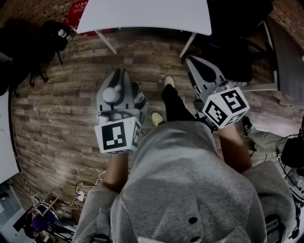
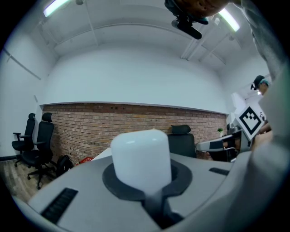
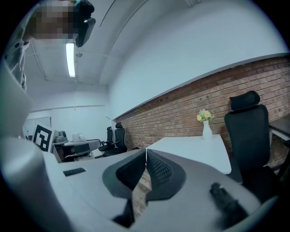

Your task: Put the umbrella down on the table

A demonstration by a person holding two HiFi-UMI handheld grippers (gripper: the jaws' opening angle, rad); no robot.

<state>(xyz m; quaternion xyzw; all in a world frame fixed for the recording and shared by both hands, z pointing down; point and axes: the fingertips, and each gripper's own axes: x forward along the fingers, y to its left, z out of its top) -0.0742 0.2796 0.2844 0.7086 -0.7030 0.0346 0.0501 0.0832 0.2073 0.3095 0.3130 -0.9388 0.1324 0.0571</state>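
Observation:
My left gripper (image 1: 119,77) is shut on a white rounded cylinder (image 1: 113,94), apparently the umbrella's handle end; it stands up between the jaws (image 2: 141,156). The umbrella's remaining length is hidden under the gripper. My right gripper (image 1: 191,60) is shut, its ribbed pads (image 3: 156,168) meeting at the tips with nothing between them. The white table (image 1: 142,16) lies ahead of both grippers, beyond a strip of wooden floor. In the right gripper view the table top (image 3: 195,147) carries a white vase of flowers (image 3: 205,124).
A black bag (image 1: 52,35) and a red crate (image 1: 76,9) sit left of the table. Black office chairs stand at the right (image 3: 247,122) and by the brick wall (image 2: 38,145). Cables (image 1: 80,192) lie on the floor at lower left. The person's shoes (image 1: 168,81) are between the grippers.

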